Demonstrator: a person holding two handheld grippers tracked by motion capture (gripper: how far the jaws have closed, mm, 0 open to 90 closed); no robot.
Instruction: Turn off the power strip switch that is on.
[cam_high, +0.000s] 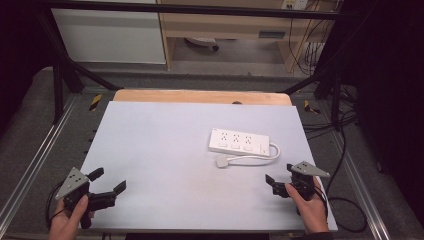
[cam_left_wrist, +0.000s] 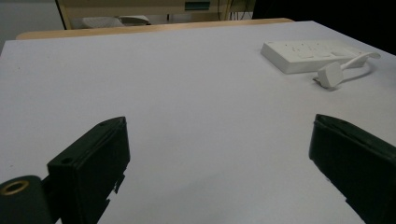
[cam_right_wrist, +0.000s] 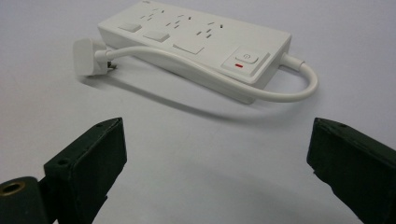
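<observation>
The high view looks forward and down over the whole tabletop. Each claw camera sits low, skimming the surface; both share the power strip, seen closest from the right claw.

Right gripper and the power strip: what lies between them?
Bare tabletop. The right gripper view shows the open right gripper facing the power strip, with nothing in the stretch before its cable.

In the high view the power strip sockets and switch markings are too small to read, and its plug prongs can't be made out. Both forearms are cut off at 6 o'clock. In the left gripper view the strip sits at 2 o'clock, blurry.
</observation>
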